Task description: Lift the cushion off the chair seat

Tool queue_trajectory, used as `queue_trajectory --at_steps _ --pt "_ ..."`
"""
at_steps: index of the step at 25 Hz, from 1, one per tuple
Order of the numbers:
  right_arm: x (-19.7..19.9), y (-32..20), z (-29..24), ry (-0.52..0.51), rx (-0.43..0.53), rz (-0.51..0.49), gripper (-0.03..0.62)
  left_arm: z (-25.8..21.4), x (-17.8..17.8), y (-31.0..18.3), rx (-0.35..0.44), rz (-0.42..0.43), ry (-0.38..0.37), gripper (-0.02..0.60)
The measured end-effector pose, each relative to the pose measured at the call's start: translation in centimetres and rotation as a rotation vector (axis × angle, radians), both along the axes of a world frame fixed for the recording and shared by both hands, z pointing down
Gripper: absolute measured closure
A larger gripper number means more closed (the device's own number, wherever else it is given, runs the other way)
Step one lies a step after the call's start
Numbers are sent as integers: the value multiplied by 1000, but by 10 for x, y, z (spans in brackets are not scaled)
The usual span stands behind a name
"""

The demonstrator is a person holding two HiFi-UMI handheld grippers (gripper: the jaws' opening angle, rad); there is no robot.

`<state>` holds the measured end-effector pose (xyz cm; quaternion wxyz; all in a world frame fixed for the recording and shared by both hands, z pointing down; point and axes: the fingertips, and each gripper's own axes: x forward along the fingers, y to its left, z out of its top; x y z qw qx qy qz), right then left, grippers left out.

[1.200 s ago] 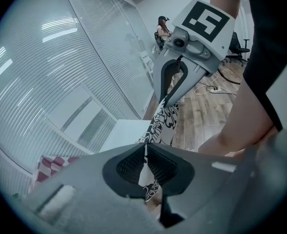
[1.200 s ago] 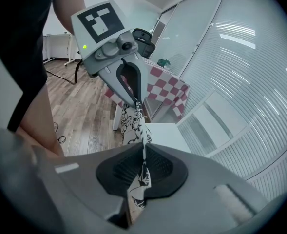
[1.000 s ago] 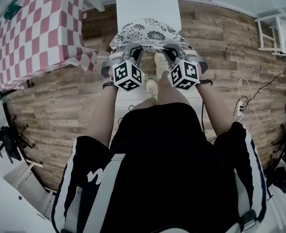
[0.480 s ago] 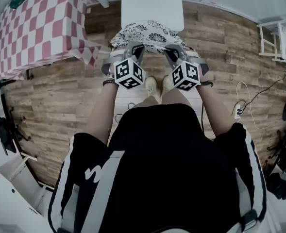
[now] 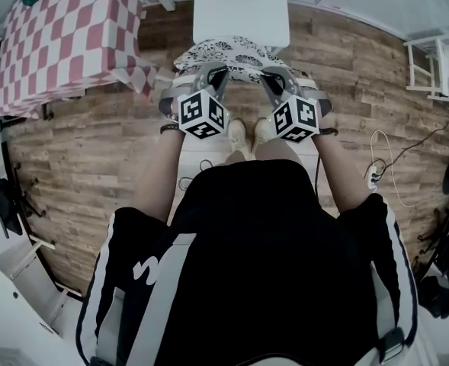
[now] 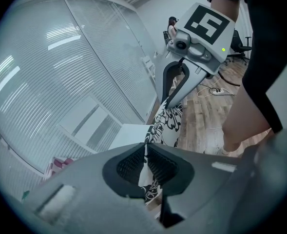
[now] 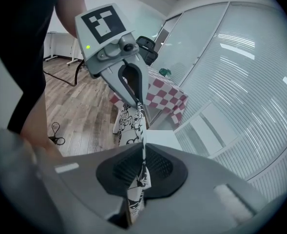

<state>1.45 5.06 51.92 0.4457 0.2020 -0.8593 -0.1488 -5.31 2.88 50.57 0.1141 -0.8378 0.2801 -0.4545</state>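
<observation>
The cushion [image 5: 228, 54], white with a black flower print, hangs between my two grippers just in front of the white chair seat [image 5: 239, 6]. My left gripper [image 5: 213, 76] is shut on its left edge and my right gripper [image 5: 270, 76] on its right edge. In the left gripper view the fabric [image 6: 165, 126] runs from my pinched jaws [image 6: 144, 167] across to the right gripper [image 6: 175, 99], above the white seat [image 6: 126, 136]. The right gripper view mirrors this: the cushion [image 7: 131, 126] stretches from my jaws [image 7: 143, 167] to the left gripper [image 7: 136, 100].
A table with a red-and-white checked cloth [image 5: 64, 44] stands at the left, close to the chair. A white rack [image 5: 430, 56] is at the far right, and a power strip with cables [image 5: 376, 174] lies on the wooden floor. The person's shoes [image 5: 247, 132] are just below the cushion.
Both grippers have risen a little with the cushion, which now looks narrower and more gathered. The person's forward foot has drawn back beside the other.
</observation>
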Motion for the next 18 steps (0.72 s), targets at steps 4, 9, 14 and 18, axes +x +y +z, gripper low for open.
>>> queue_trajectory --at_steps 4,9,14,18 --pt "0 0 -9 -4 36 -8 586 -7 0 4 17 0 2 565" --pt "2 1 -22 -10 65 -6 586 -18 2 9 41 8 6 565" --pt "3 3 -37 -7 95 -16 586 -29 4 10 59 12 8 565" --pt "1 -1 -49 2 138 -39 586 -44 1 8 96 31 -16 565"
